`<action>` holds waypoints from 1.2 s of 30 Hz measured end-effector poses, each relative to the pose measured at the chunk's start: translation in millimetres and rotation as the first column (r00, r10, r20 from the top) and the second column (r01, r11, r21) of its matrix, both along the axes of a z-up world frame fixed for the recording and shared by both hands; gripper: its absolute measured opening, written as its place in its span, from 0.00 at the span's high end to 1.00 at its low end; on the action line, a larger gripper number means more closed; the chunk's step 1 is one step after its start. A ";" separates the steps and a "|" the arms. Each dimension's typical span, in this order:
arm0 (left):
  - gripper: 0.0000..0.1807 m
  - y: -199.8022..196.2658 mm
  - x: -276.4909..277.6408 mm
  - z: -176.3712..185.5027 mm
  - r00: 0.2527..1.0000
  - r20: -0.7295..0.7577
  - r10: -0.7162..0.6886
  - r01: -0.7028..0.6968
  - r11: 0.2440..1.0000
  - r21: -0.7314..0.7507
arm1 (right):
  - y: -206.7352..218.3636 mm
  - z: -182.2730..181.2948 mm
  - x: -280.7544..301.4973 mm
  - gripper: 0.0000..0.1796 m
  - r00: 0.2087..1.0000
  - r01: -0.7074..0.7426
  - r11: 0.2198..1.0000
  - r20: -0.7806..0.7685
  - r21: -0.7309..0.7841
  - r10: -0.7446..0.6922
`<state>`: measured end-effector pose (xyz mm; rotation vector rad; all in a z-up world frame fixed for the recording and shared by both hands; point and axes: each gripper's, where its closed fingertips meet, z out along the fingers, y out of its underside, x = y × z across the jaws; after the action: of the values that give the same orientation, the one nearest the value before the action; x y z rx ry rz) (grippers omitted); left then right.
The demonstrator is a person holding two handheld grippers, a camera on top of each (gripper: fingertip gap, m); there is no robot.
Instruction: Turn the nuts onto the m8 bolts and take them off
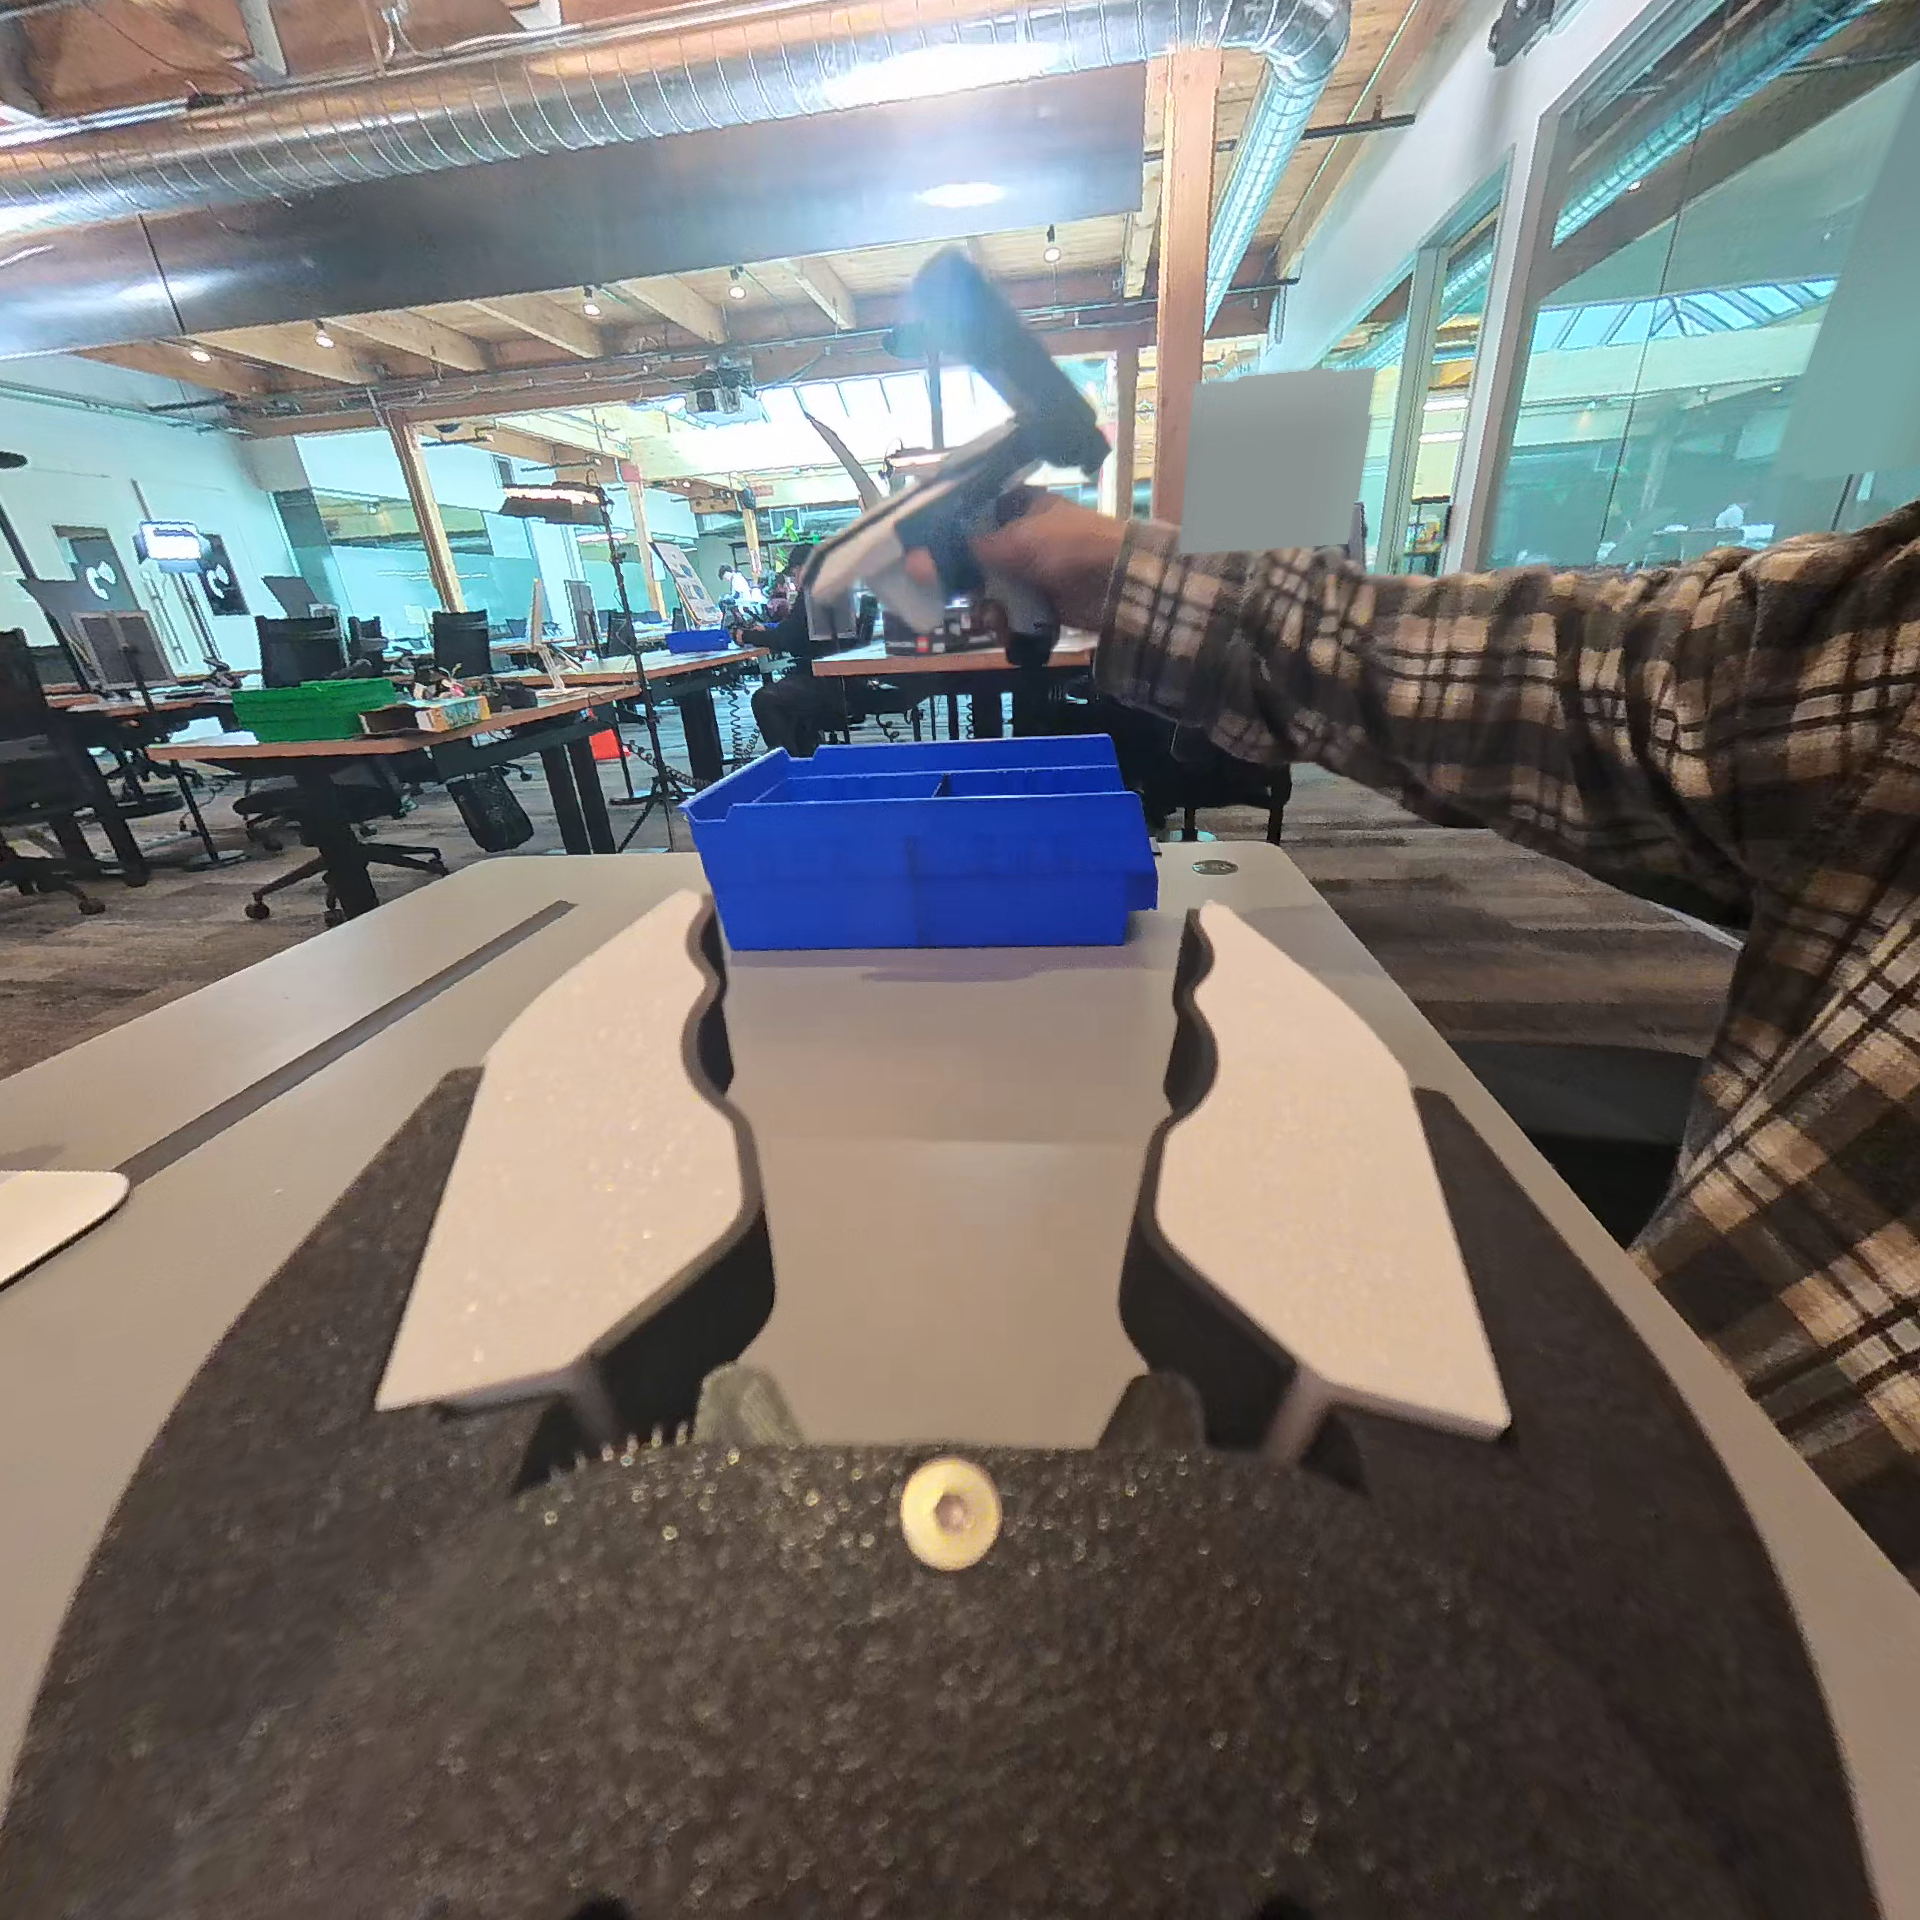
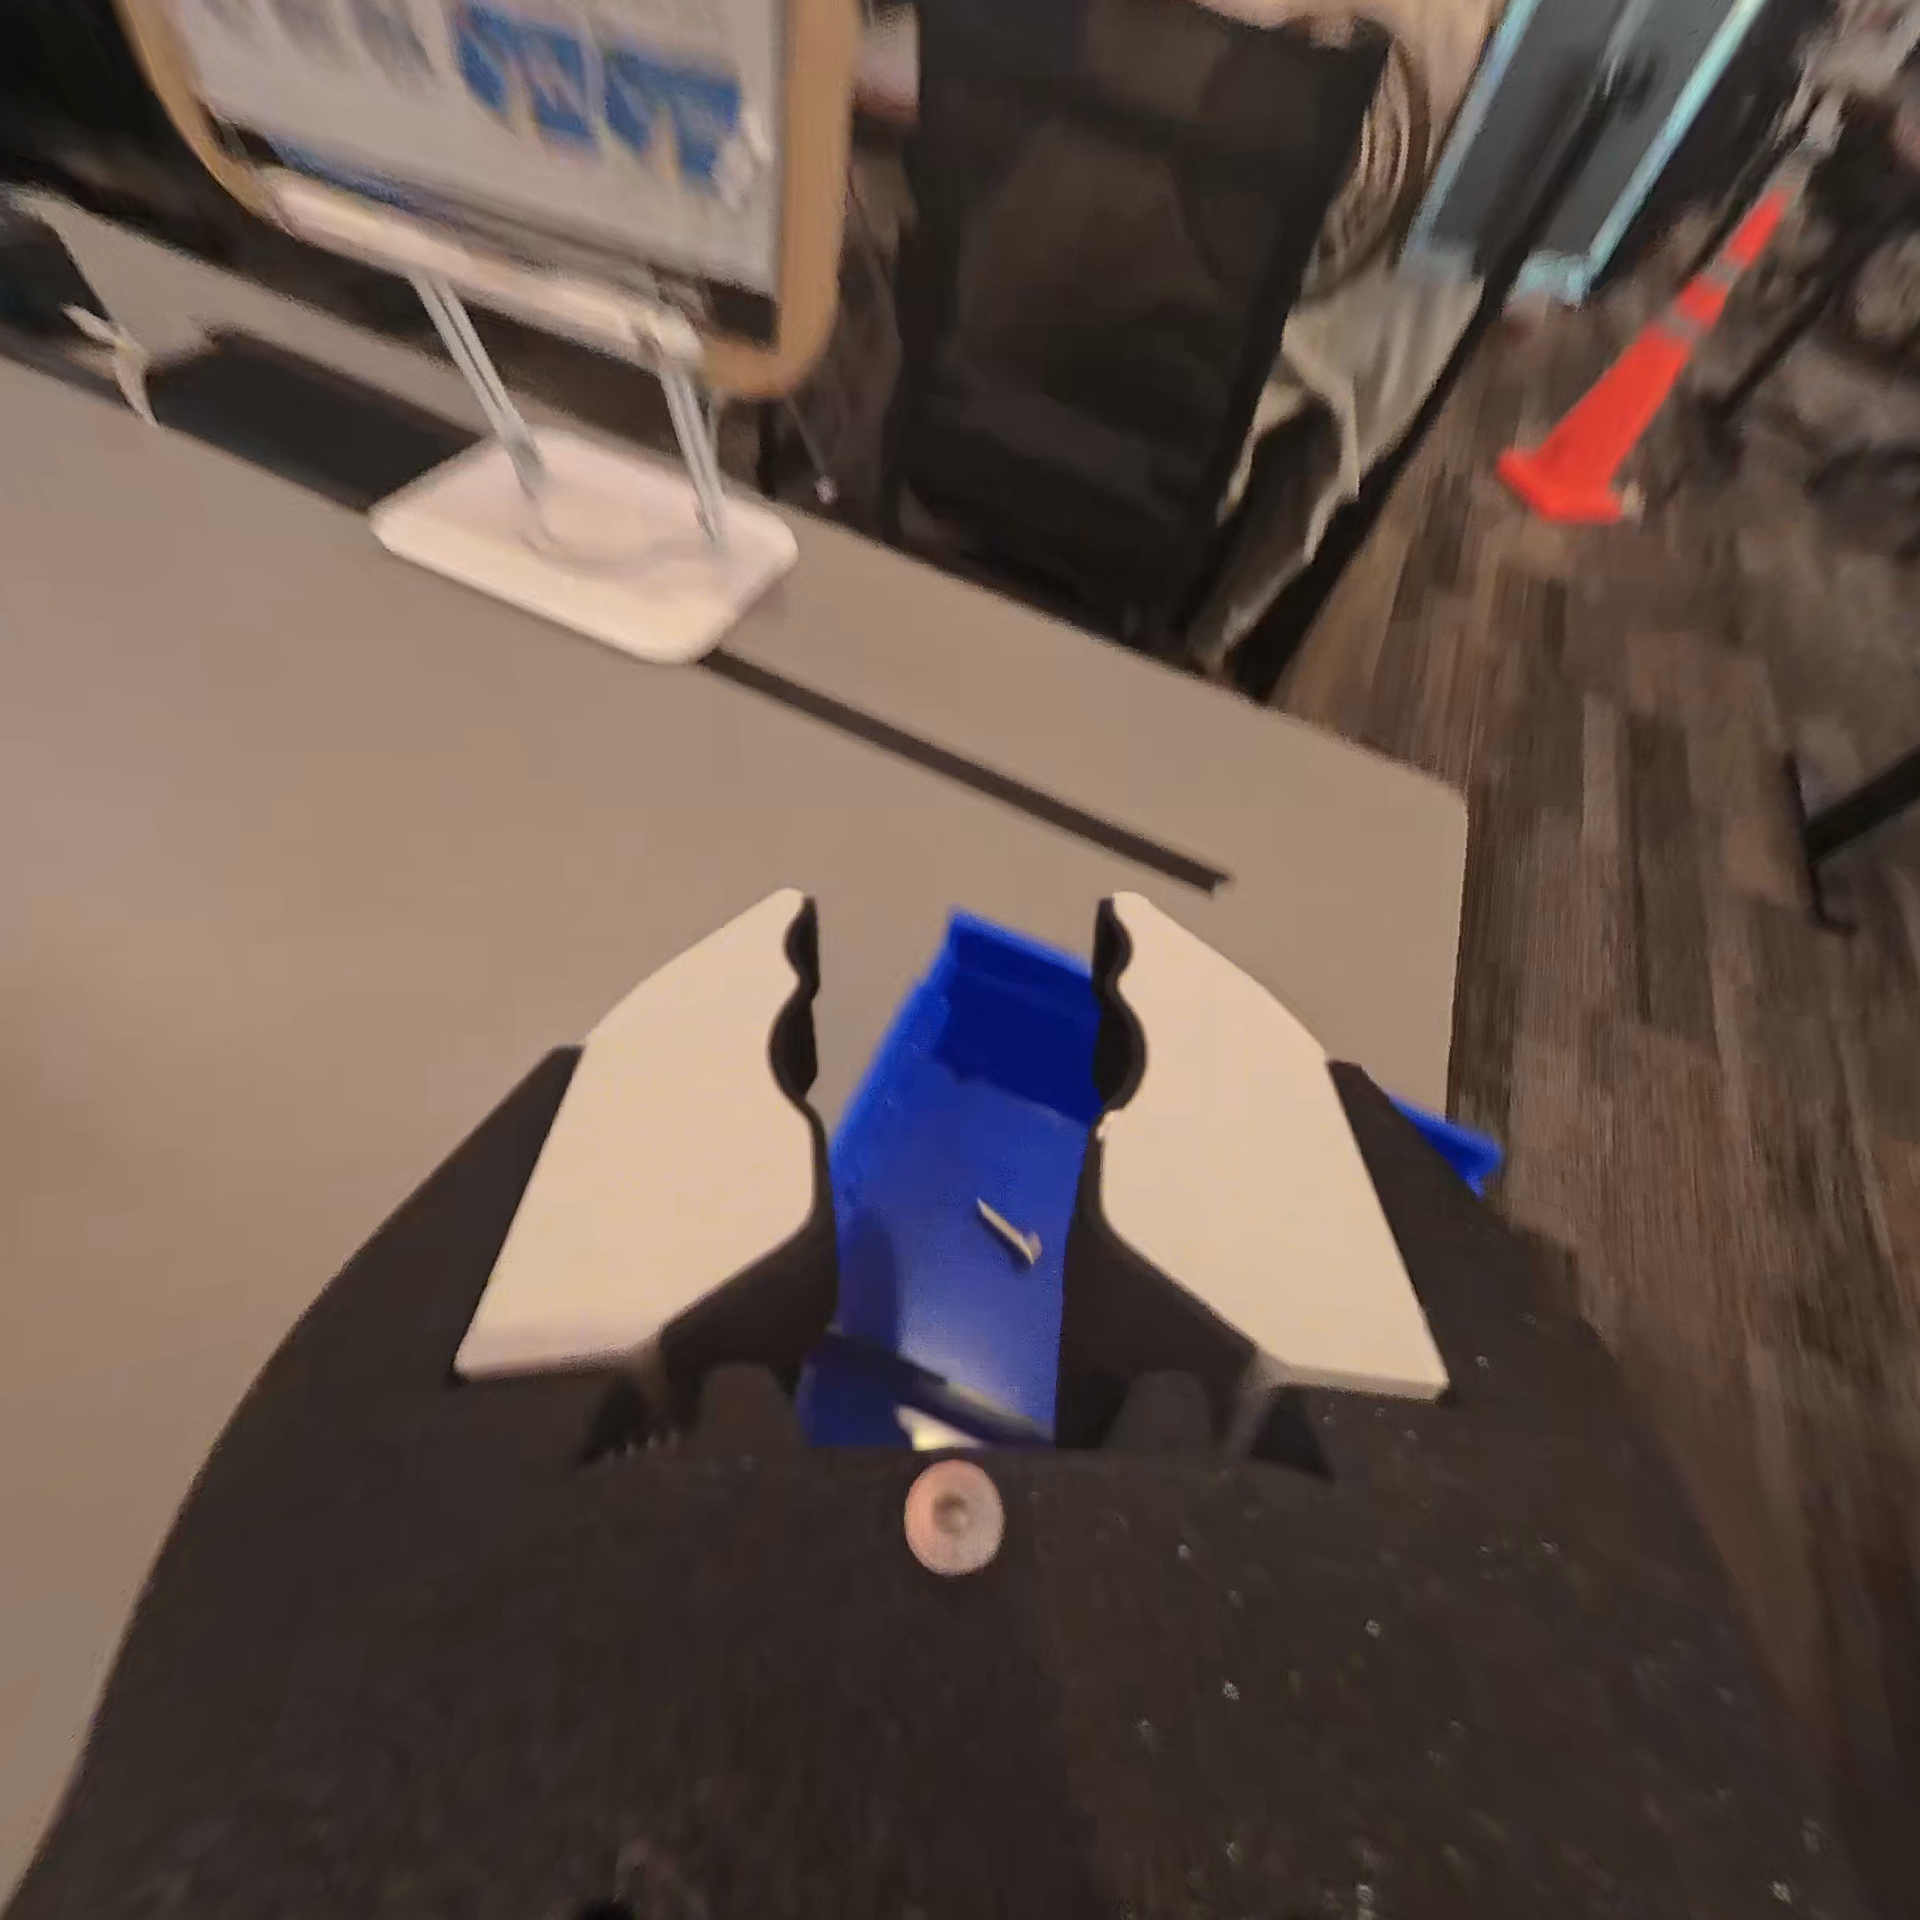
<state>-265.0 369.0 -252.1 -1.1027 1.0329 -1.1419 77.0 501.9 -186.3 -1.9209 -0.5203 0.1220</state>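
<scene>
A blue divided bin stands near the far edge of the grey table. My left gripper is open and empty, low over the table, pointing at the bin. My right gripper is open and empty, held above the blue bin and looking down into it. A small silver bolt lies on the bin floor between the right fingers. In the left wrist view the right gripper shows above the bin, held by a hand in a plaid sleeve. No nut shows.
A white stand base with a framed sign stands on the table left of the bin. A dark slot runs across the tabletop. The table's right edge drops to carpet. A black chair and an orange cone lie beyond.
</scene>
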 end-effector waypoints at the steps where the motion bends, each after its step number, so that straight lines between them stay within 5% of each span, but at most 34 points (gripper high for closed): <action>1: 0.54 0.6 -0.5 0.6 1.000 0.004 0.005 -0.005 1.000 0.001 | -2.8 16.7 -13.6 0.69 1.000 -0.023 0.998 -0.017 0.054 0.024; 8: 0.49 9.4 -9.2 8.6 0.996 0.047 0.081 -0.082 0.997 0.015 | -36.0 63.0 -133.0 0.55 0.955 -0.229 0.926 -0.112 0.301 0.273; 14: 0.49 20.9 -19.2 11.1 0.986 0.063 0.154 -0.155 0.988 0.015 | -45.6 6.5 -219.4 0.57 0.878 -0.360 0.866 -0.188 0.347 0.441; 21: 0.54 31.0 -28.0 12.6 0.978 0.022 0.209 -0.209 0.978 0.010 | -32.9 -67.6 -255.8 0.60 0.862 -0.373 0.851 -0.201 0.370 0.465; 28: 0.61 32.9 -104.0 68.0 0.931 0.020 0.366 -0.366 0.930 0.019 | -36.6 -90.3 -260.2 0.62 0.852 -0.424 0.844 -0.173 0.328 0.495; 32: 0.62 32.0 -209.9 88.4 0.808 -0.101 0.581 -0.579 0.814 0.054 | -40.8 -97.3 -271.0 0.63 0.833 -0.464 0.833 -0.171 0.300 0.526; 36: 0.66 27.6 -351.8 74.6 0.554 -0.333 0.763 -0.798 0.601 0.048 | -45.0 -104.2 -280.1 0.63 0.819 -0.500 0.824 -0.164 0.267 0.550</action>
<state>-616.7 396.5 -177.4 -1.6533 0.5670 -0.2720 -203.1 456.9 -290.5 -1.4810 -0.8614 0.6256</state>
